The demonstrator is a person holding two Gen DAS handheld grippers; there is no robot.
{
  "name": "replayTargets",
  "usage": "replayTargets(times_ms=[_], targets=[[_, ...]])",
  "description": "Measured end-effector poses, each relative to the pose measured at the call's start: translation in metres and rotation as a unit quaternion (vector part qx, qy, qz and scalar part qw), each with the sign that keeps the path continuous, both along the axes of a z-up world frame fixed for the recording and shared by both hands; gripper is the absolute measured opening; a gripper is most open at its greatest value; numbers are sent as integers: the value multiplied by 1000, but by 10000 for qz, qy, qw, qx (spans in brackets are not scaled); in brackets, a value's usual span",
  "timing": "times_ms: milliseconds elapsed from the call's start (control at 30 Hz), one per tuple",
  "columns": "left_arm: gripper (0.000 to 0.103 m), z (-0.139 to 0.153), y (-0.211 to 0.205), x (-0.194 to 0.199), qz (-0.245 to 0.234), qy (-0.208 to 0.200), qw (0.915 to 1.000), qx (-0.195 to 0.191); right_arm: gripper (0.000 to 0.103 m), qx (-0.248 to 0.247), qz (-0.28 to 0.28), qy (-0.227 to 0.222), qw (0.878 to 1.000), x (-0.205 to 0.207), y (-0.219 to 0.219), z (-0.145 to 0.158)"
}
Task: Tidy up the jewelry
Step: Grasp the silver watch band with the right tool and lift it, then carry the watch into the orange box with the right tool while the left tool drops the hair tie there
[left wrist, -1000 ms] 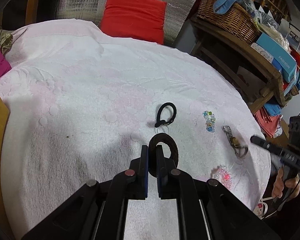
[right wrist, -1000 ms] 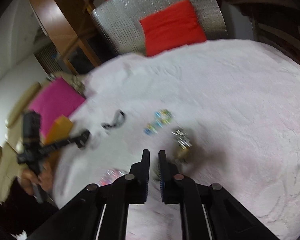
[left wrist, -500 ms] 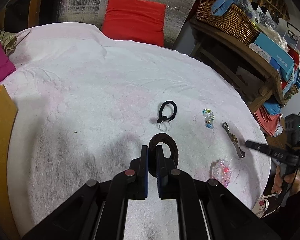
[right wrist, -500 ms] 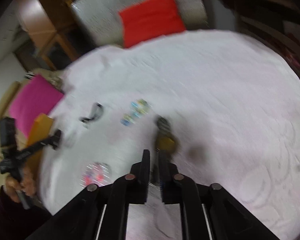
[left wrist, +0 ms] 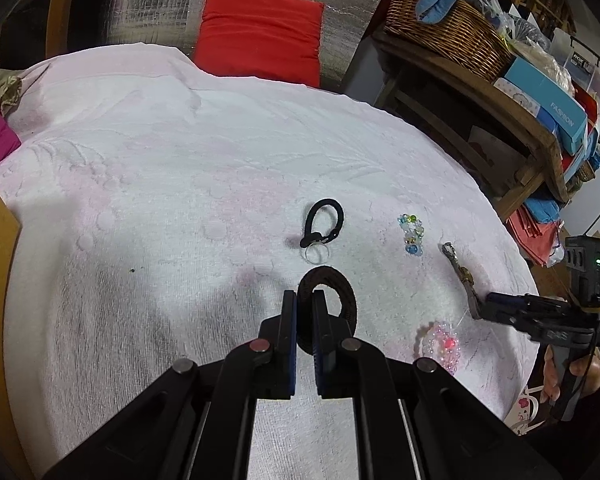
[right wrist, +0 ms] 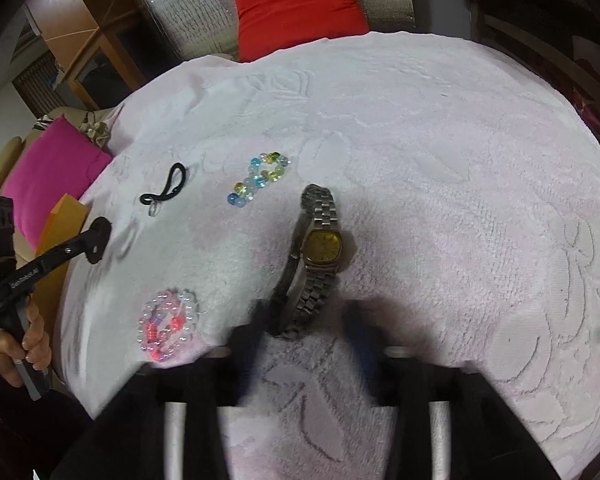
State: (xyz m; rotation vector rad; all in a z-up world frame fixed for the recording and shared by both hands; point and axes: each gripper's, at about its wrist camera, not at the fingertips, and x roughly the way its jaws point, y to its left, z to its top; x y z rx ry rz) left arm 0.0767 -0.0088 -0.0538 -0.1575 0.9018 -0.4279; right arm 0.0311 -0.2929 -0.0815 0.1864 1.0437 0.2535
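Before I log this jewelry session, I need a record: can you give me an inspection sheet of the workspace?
Surface: pale pink towel, embossed, a small dark speck.
Job's things: watch, blue-green bead bracelet, pink bead bracelet and black cord with ring lie apart; brown ring is held.
Clutter: nothing seen.
Grippers: left gripper shut on brown ring; right gripper open, straddling the watch band's near end.
Cables: thin one beside right handle.
Surroundings: red cushion, wicker basket, magenta cushion.
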Motion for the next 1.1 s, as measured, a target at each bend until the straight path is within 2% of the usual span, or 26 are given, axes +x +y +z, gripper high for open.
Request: replayTargets(times_ms=[100,233,333,433,500,600,700,800,900,967,1100], targets=[[6,0,0,1,2,-2,10000,-7,72,-135,5,-196,9997,-2,8,5],[6,-1,-2,1,-28,13,10000,-1,72,-424,-237,-6,9988,6,15,-9],[6,-1,-3,1,-47,-6,10000,8,70,-746,-197,-171,9969,5,27,-10],[6,-1,-3,1,-30,-2,10000,-9,53,-1026,-261,-252,9941,5,37,-11],[6,-1,-3,0,-43,-14,10000,-7,33,-1177,-291,-229,9924,5,39,-9],[6,-1,-2,-1,-50,-23,10000,8,17,-1069,-313,-136,9937,6,36,-7],[6,1,0,-2,-30,-43,10000,2,16,-615,-309,14,9976,5,27,-4],[6,2,2,-3,-3,-57,10000,-9,15,519,-452,221,9974,6,7,-4],[6,3,4,-5,9,-75,10000,-35,15,1756,-576,269,9824,6,-14,-2],[6,5,5,-7,17,-92,9999,-61,14,2332,-619,210,9702,7,-20,-1],[6,10,9,-11,51,-135,9998,-120,14,3015,-752,164,9504,8,-27,-1]])
